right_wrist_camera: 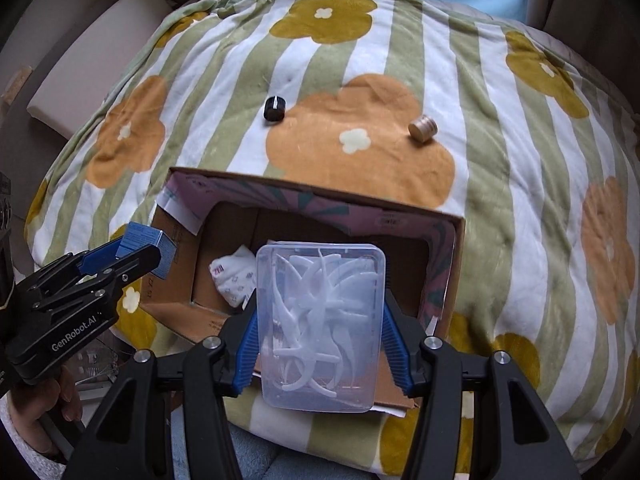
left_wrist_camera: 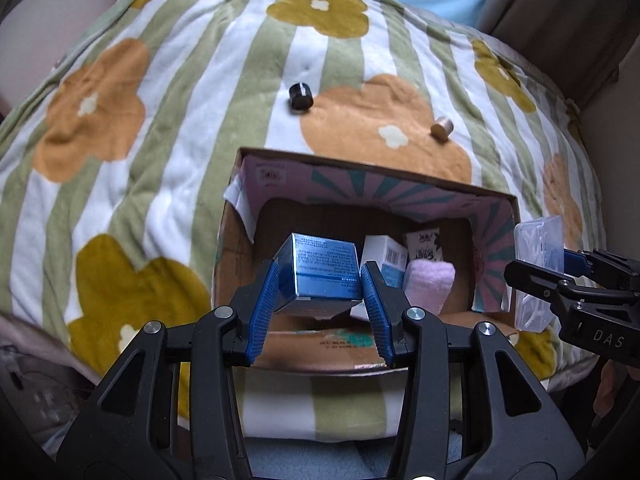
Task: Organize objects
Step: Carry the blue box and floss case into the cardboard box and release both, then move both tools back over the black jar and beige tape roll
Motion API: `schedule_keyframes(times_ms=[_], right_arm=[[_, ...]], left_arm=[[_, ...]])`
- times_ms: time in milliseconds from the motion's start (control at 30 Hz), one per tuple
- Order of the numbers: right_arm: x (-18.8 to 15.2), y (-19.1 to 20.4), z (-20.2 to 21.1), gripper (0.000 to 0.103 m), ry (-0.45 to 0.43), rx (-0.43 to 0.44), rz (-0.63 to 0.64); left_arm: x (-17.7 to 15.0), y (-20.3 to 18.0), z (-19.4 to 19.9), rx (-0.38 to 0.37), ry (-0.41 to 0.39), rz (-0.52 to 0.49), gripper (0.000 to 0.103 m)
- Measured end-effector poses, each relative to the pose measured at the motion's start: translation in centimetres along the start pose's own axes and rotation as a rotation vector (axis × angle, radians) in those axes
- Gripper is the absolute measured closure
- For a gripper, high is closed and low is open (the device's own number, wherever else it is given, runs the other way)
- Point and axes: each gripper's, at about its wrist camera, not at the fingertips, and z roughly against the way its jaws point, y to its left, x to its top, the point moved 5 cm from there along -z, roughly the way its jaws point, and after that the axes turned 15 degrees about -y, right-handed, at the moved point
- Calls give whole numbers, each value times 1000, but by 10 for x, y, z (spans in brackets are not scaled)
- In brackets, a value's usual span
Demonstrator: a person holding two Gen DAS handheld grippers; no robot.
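My left gripper [left_wrist_camera: 320,292] is shut on a shiny blue carton [left_wrist_camera: 320,272] and holds it over the open cardboard box [left_wrist_camera: 376,172]. My right gripper [right_wrist_camera: 320,332] is shut on a clear plastic case of white picks [right_wrist_camera: 320,328], held over the same box [right_wrist_camera: 320,196]. The case also shows at the right of the left wrist view [left_wrist_camera: 536,272], and the blue carton at the left of the right wrist view [right_wrist_camera: 148,244]. Inside the box lie a white carton [left_wrist_camera: 384,256], a pink cloth [left_wrist_camera: 428,284] and a small printed packet [left_wrist_camera: 424,244].
The box sits on a striped flower blanket [left_wrist_camera: 160,140]. A black cylinder [left_wrist_camera: 300,97] and a tan cylinder [left_wrist_camera: 441,128] lie on the blanket beyond the box. A white pouch [right_wrist_camera: 236,276] lies in the box. Beige cushions flank the blanket.
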Motion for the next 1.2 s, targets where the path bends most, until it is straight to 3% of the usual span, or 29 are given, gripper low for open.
schedule_keyframes(times_ms=[100, 133, 167, 367, 400, 433, 467, 500, 533, 667, 1200], right_arm=[[-4, -3, -2, 53, 8, -4, -6], [-4, -4, -3, 53, 8, -6, -7], [-4, -5, -3, 53, 8, -8, -11], [-7, -9, -17, 53, 19, -20, -31], [-7, -9, -19, 53, 18, -24, -35], [-7, -10, -21, 52, 22, -24, -43], [-8, -11, -23, 42, 33, -24, -54], [-10, -12, -26, 32, 51, -34, -61], [-11, -13, -27, 18, 55, -42, -60], [-14, -16, -28, 9, 40, -30, -93], [0, -9, -17, 9, 44, -47, -65]], left_arm=[[-2, 3, -2, 5, 7, 9, 66], [-1, 4, -3, 4, 5, 11, 78], [-1, 5, -5, 2, 6, 12, 82], [-2, 5, -19, -13, 24, 22, 82], [-3, 6, -21, -14, 30, 30, 79], [-4, 6, -23, -5, 43, 33, 65], [-5, 6, -25, 2, 56, 33, 46], [-7, 6, -26, 4, 67, 32, 2], [-6, 6, -25, 3, 53, 33, 0], [-4, 9, -22, 5, 47, 25, 0], [20, 12, 3, 1, 1, 36, 0]])
